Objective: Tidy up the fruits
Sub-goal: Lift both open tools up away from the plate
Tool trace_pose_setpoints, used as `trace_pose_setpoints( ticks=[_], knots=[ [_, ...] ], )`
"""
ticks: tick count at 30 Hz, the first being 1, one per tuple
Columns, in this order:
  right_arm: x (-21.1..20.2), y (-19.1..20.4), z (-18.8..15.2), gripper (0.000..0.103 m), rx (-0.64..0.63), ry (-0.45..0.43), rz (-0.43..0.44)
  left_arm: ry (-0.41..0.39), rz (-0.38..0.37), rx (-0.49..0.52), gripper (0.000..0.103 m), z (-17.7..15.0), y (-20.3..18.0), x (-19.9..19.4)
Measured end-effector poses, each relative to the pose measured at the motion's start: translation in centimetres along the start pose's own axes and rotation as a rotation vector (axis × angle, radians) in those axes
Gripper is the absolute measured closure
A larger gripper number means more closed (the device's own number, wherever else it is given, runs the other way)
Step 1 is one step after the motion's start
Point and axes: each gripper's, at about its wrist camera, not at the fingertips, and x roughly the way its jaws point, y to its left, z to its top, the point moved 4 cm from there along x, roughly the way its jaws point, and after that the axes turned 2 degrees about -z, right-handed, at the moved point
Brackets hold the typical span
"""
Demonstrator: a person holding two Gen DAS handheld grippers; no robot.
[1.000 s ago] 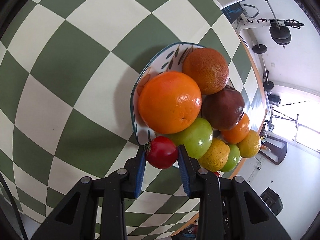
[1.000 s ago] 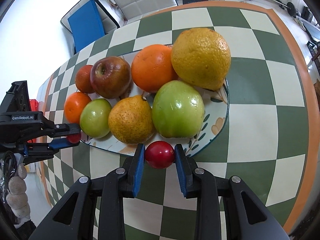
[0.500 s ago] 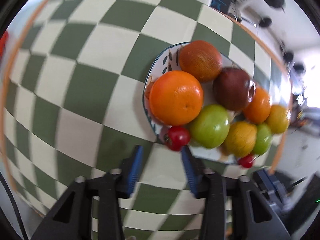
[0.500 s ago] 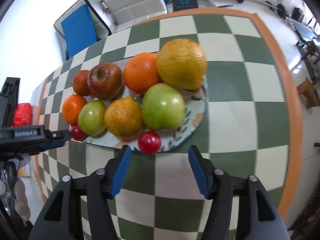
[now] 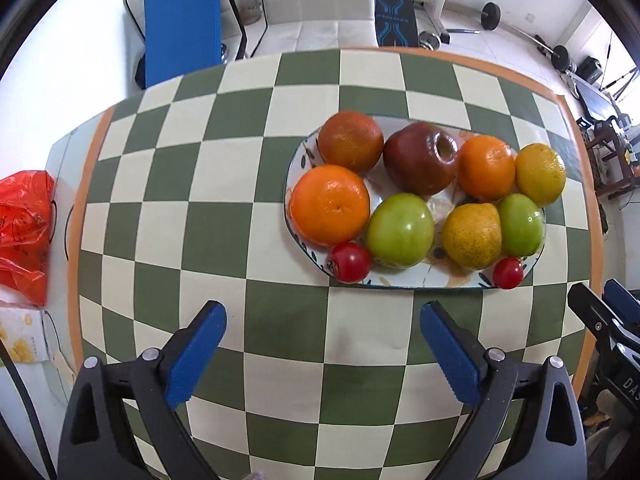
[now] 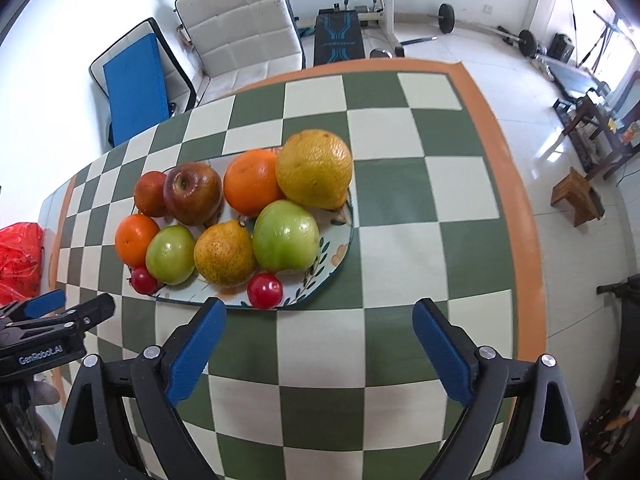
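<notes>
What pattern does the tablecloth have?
The tablecloth has green and cream checks with an orange border, clearest in the left wrist view.

Right gripper [image 6: 318, 338] jaws spread wide, empty, above checkered tablecloth [image 6: 400, 240]. Plate [image 6: 336, 256] holds apples, oranges, a pear; red cherry tomato [image 6: 264, 290], or similar, rests on its near rim

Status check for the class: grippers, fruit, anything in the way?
Left gripper open, empty. Right gripper open, empty. All fruit on plate, both tomatoes at near rim. Nothing in the way.
</notes>
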Motion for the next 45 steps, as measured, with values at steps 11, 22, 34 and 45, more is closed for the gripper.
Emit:
trace_pose_setpoints(
  ticks=[11, 22, 34, 45],
  knots=[
    [-4.3, 0.6, -0.3, 0.005, -0.032, -0.086, -0.063, -0.090, 0.017, -0.013, 0.004, -1.1, 0.5, -4.2],
    [-14.2, 0.7, -3.5, 0.005, -0.031, -0.203, -0.048, -0.233, -0.021, -0.004, 0.004, -4.8, 0.3, -12.7],
    [-26.4, 2.3, -8.6, 0.005, -0.055, -0.354, -0.041, -0.396, -0.062, 0.025, 0.004, -9.5, 0.6, -22.6],
    [-35.4, 3.9, -12.3, 0.005, -0.044, -0.443, 0.008, -0.481, -0.104, 0.035, 0.004, -12.7, 1.5, -29.4]
  ],
)
